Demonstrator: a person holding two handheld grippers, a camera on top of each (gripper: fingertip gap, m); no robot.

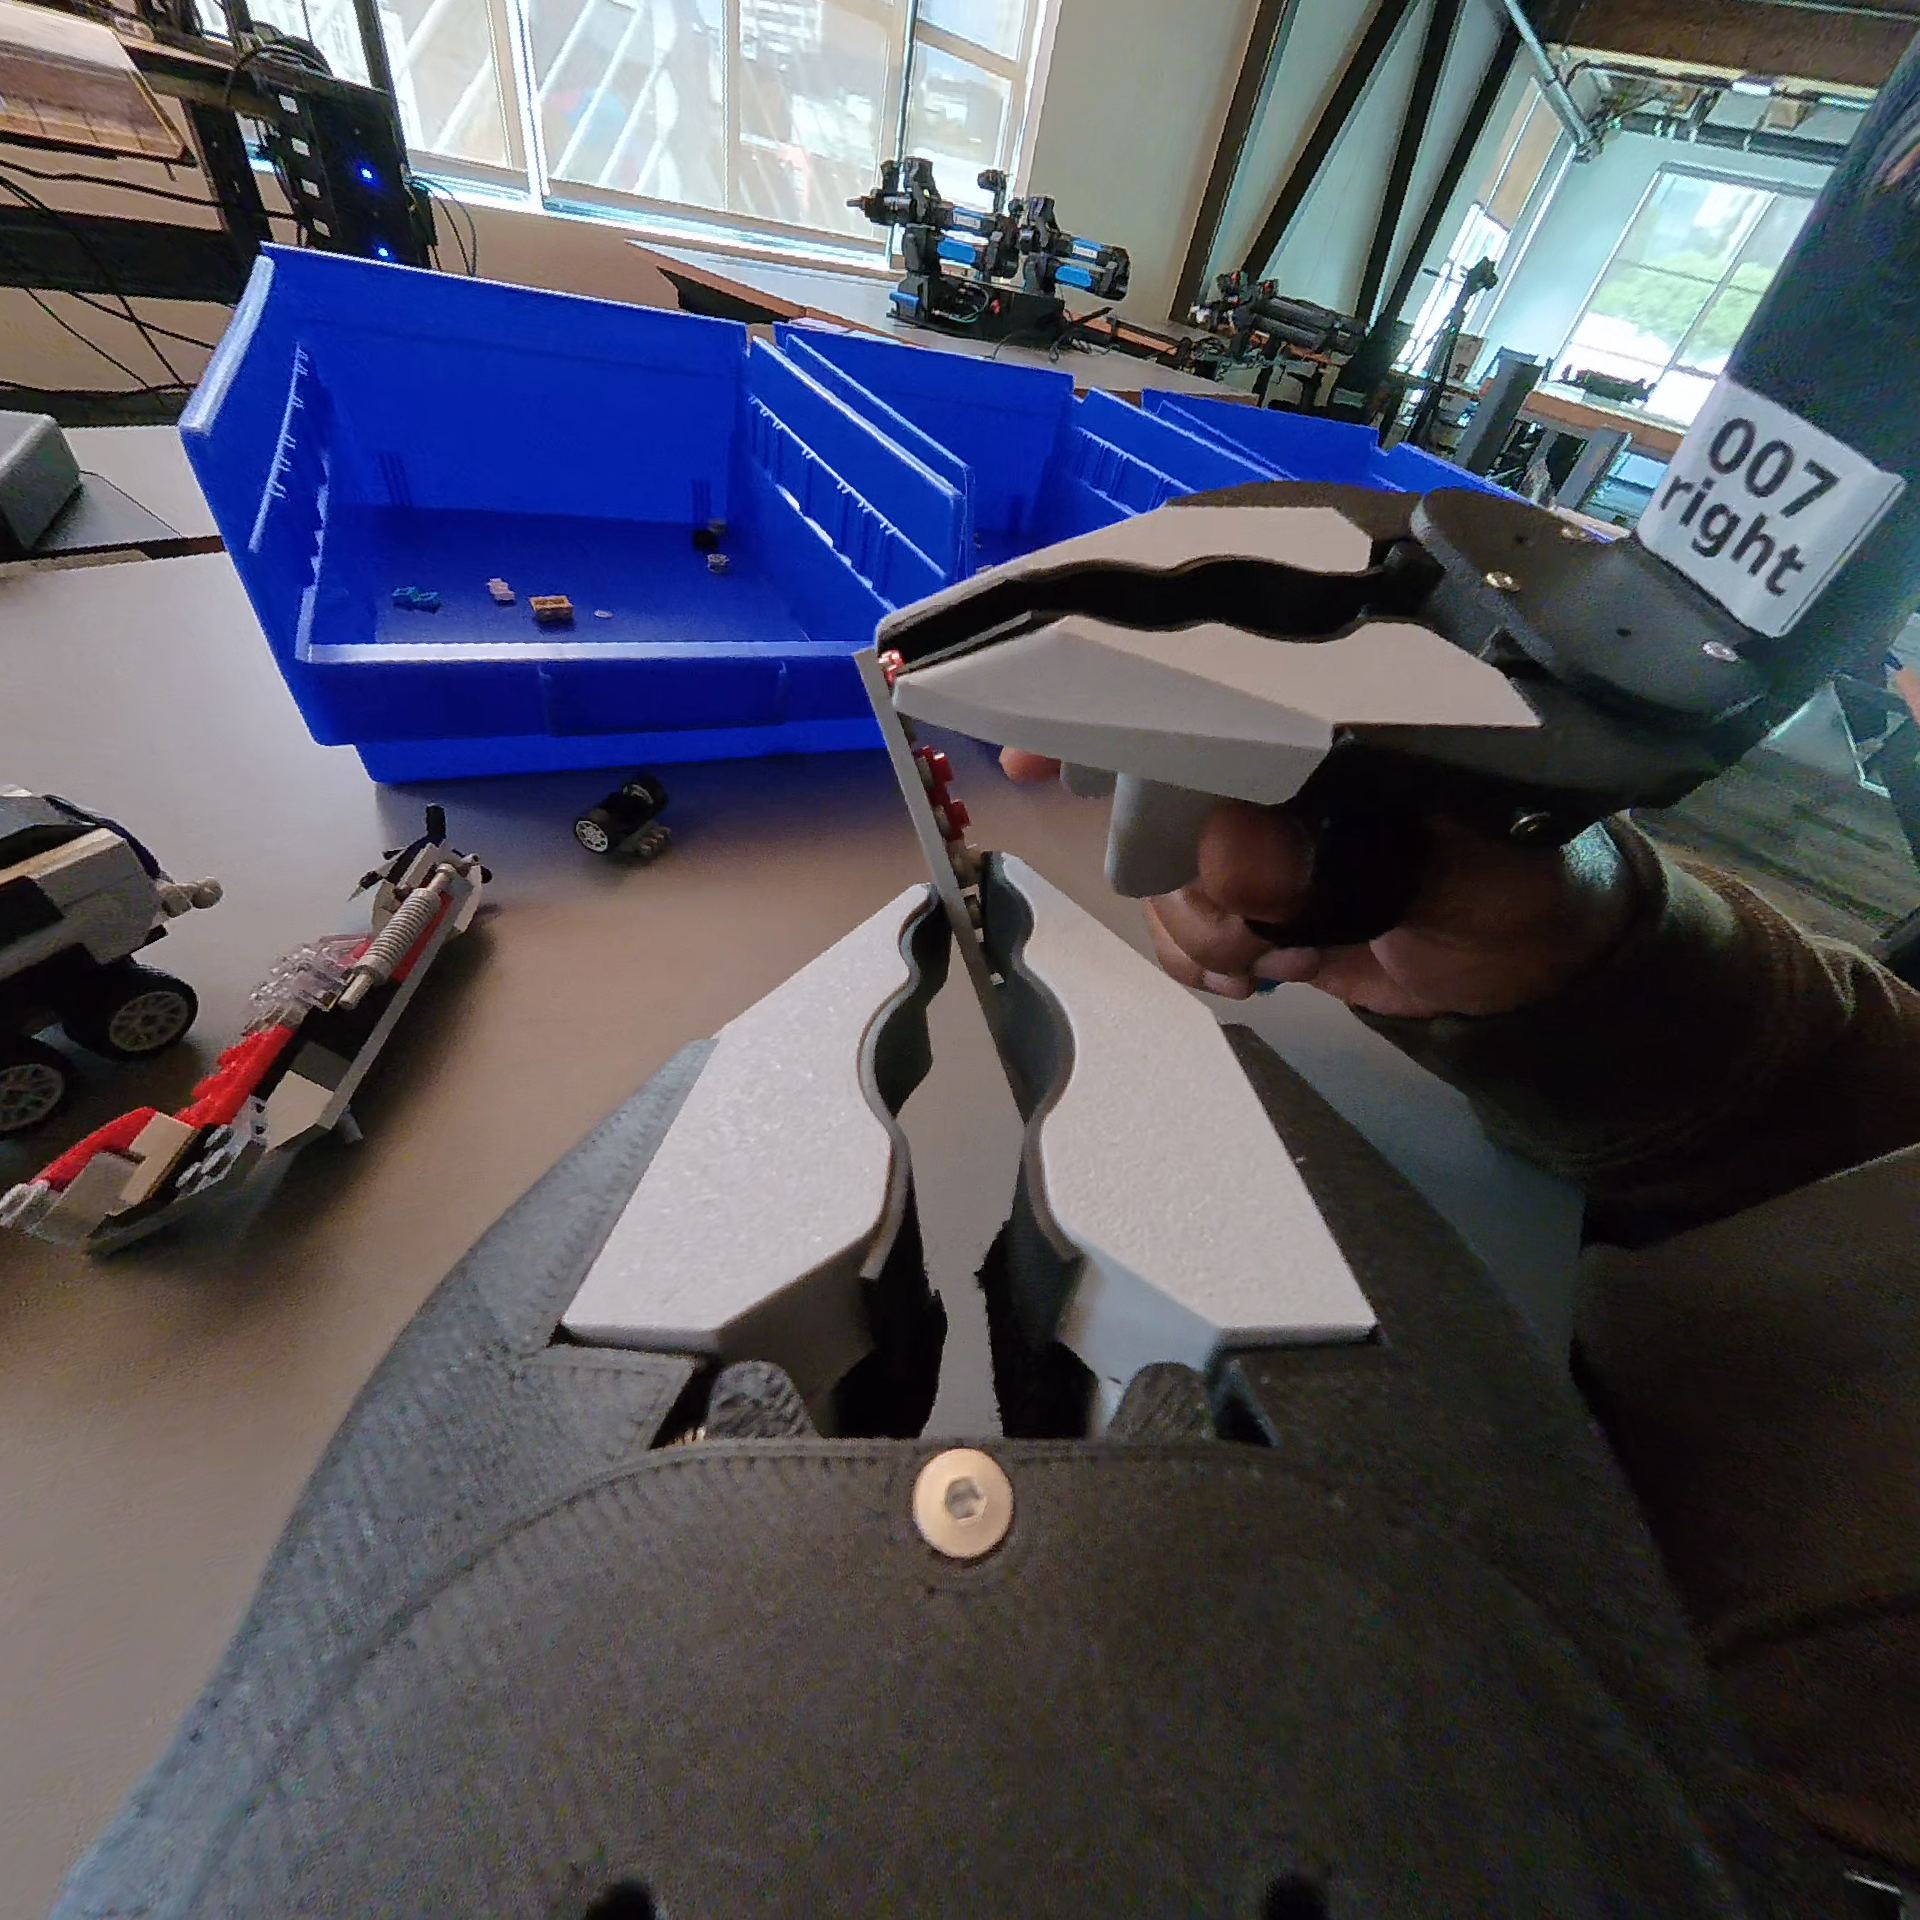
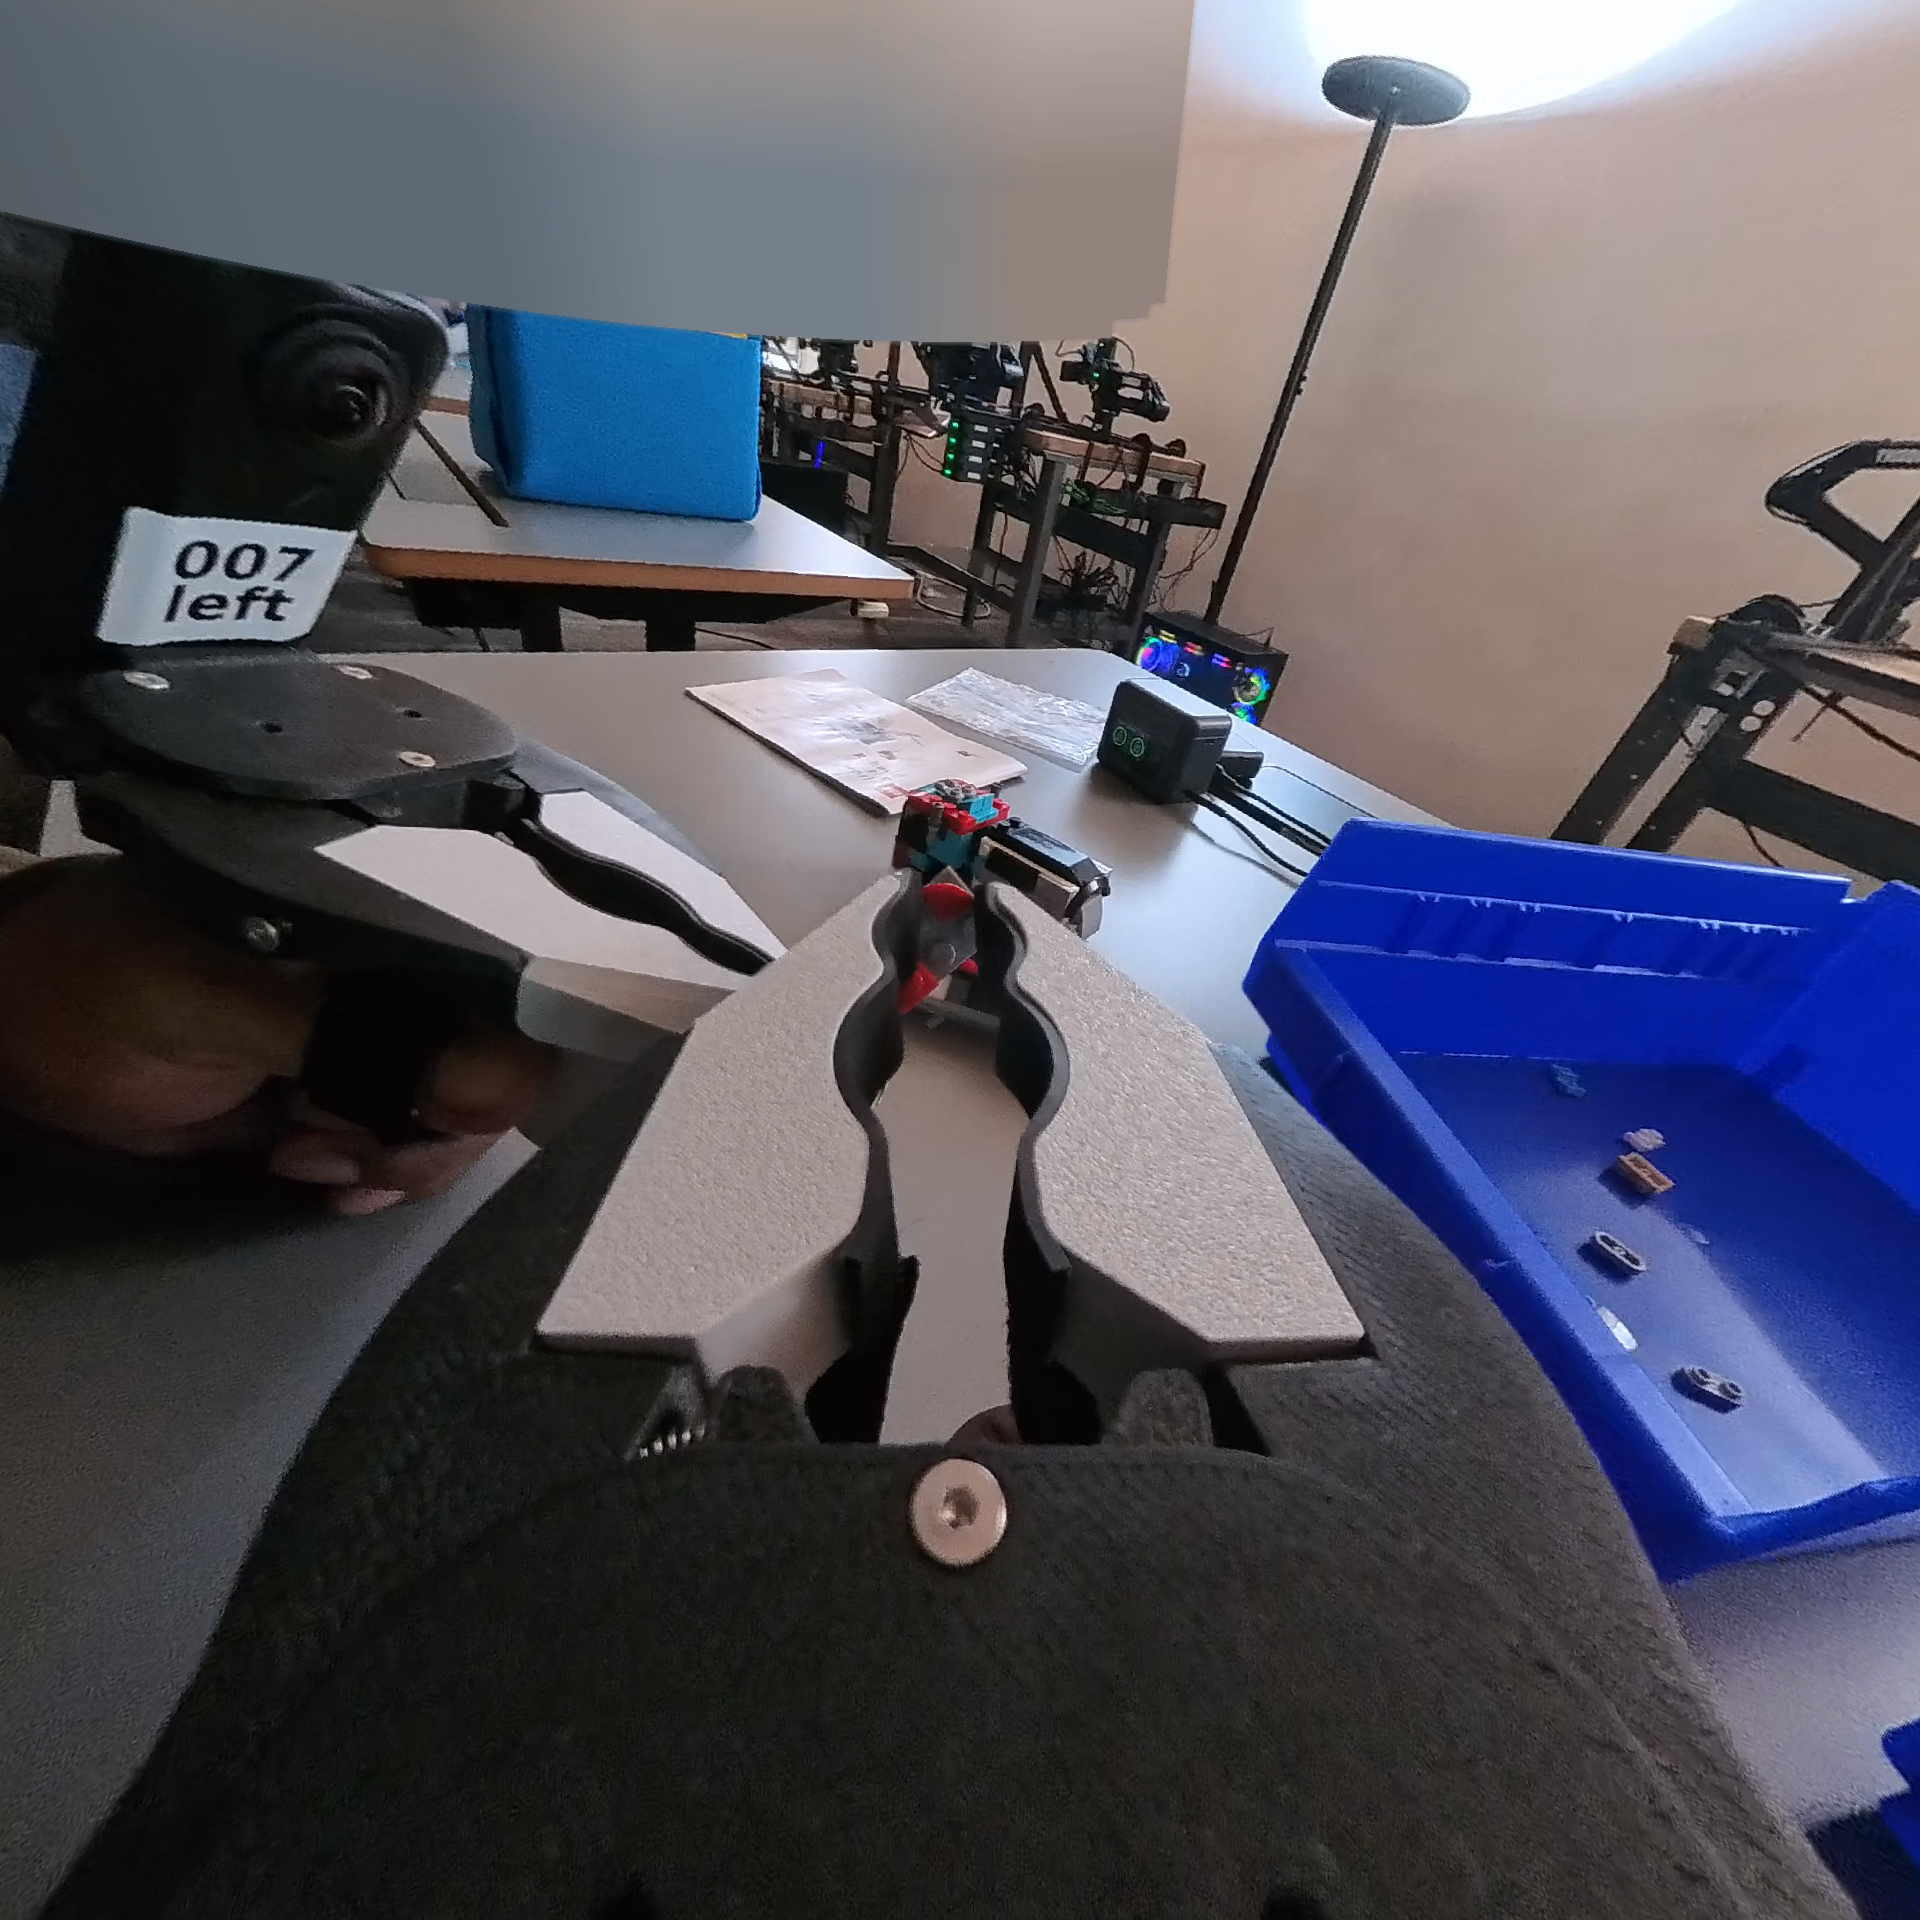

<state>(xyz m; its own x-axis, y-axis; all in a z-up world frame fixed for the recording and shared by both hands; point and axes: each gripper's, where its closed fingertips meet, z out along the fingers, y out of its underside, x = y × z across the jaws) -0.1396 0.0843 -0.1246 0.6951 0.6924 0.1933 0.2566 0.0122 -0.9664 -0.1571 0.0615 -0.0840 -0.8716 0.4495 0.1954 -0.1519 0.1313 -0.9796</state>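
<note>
Both tongs grip one thin grey toy-brick plate studded with red pieces (image 1: 940, 800): the left gripper (image 1: 971, 914) pinches its lower end, the right gripper (image 1: 891, 665) its upper end. A blue plastic bin (image 1: 540, 686) sits at eleven o'clock on the grey table (image 1: 520, 935).

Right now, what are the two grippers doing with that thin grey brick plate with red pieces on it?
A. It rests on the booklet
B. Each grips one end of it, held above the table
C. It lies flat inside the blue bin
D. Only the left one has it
B: the left gripper clamps the lower end of the grey plate while the right gripper pinches its upper end, clear of the table and in front of the blue bin.
</note>
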